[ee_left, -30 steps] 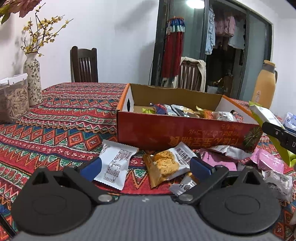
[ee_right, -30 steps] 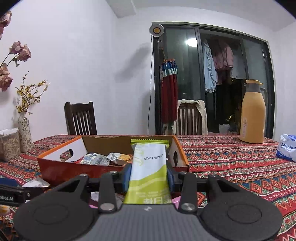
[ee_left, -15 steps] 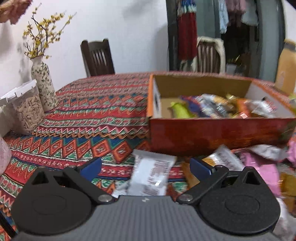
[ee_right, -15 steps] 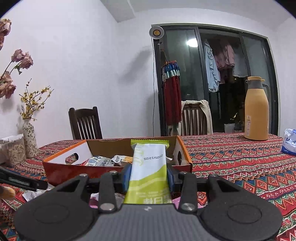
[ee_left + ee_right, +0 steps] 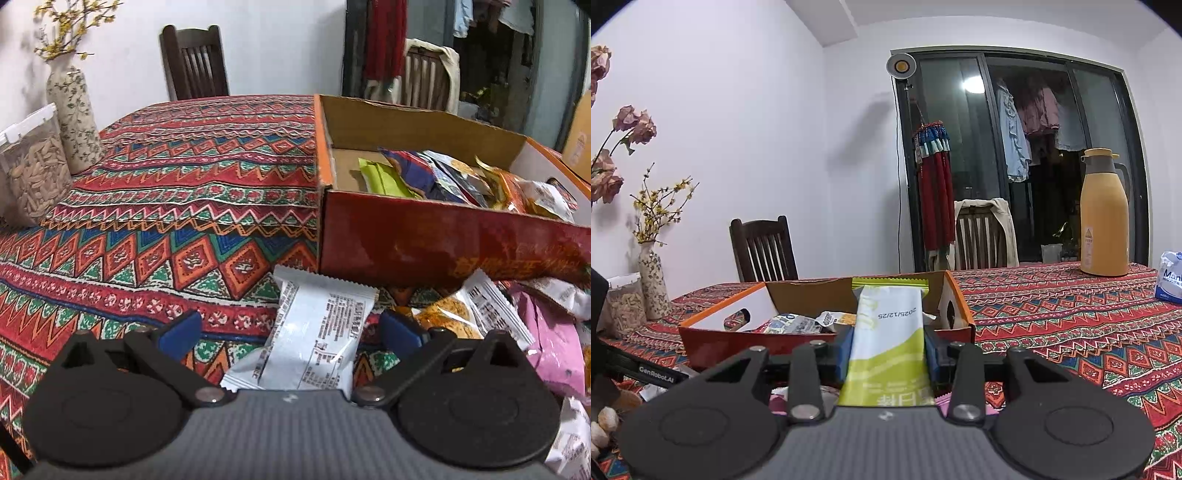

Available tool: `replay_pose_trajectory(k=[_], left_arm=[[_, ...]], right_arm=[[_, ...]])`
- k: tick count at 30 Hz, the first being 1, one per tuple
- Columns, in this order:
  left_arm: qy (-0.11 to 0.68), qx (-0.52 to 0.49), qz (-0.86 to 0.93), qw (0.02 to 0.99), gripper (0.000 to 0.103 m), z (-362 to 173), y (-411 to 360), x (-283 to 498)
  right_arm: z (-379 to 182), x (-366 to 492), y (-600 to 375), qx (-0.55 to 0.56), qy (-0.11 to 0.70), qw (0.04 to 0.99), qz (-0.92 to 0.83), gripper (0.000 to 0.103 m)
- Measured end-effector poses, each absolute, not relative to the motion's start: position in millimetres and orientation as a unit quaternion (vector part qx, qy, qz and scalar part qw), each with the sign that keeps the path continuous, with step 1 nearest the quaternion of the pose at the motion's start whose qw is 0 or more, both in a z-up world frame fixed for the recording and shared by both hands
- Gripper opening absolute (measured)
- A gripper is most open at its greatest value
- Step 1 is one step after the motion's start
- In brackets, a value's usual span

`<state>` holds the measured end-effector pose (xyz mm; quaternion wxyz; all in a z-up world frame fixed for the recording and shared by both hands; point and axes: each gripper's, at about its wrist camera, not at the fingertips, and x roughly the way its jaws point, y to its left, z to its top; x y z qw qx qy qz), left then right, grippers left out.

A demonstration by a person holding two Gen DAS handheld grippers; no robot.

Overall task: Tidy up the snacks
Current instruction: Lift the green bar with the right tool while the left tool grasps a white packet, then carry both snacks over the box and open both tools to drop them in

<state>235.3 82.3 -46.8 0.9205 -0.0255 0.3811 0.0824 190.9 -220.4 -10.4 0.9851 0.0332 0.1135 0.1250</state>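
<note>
An orange cardboard box (image 5: 424,243) holding several snack packets stands on the patterned tablecloth. In front of it lies a white packet (image 5: 317,332), between the wide-apart blue pads of my open left gripper (image 5: 291,328), which tilts down over it without touching. More loose packets, orange (image 5: 443,317) and pink (image 5: 554,343), lie to its right. In the right wrist view my right gripper (image 5: 889,350) is shut on an upright green-and-white packet (image 5: 886,332), held just short of the box (image 5: 713,343).
A flowered vase (image 5: 74,118) and a clear jar of seeds (image 5: 33,173) stand at the table's left. A yellow thermos (image 5: 1104,218) and a blue-white pack (image 5: 1171,277) stand far right. Wooden chairs (image 5: 764,251) sit behind the table.
My left gripper moved left and tilted down, so the white packet now lies between its pads and the box sits further right. The right gripper kept still with its packet.
</note>
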Motion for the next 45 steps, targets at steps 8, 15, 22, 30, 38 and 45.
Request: replay_pose_trajectory(k=[8,15,22,30,38,45], left_arm=[[0.358,-0.019,0.072,0.931,0.054,-41.8,72.7,224.3],[0.336,-0.004,0.064,0.940,0.042,-36.9,57.8,208.0],[0.292,-0.018,0.054,0.955,0.042,-16.3,56.6,186.7],[0.224,-0.034,0.025,0.974,0.042,22.0,39.2,178.4],[0.174,-0.039,0.004,0.984,0.042,61.7,18.9,205.6],[0.149,-0.057,0.010,0.987,0.042,80.7,13.0,248.6]], right_arm=[[-10.7,190.7,-220.7,0.033,0.115,0.985,0.125,0.038],[-10.4,191.9,-220.8,0.034,0.117,0.985,0.125,0.038],[-9.1,193.6,-219.2,0.033,0.120,0.985,0.122,0.038],[8.3,190.9,-209.4,0.022,0.113,0.986,0.123,0.038],[58.0,214.2,-188.8,0.006,0.067,0.989,0.130,0.038],[81.1,267.3,-175.5,-0.004,0.055,0.991,0.121,0.038]])
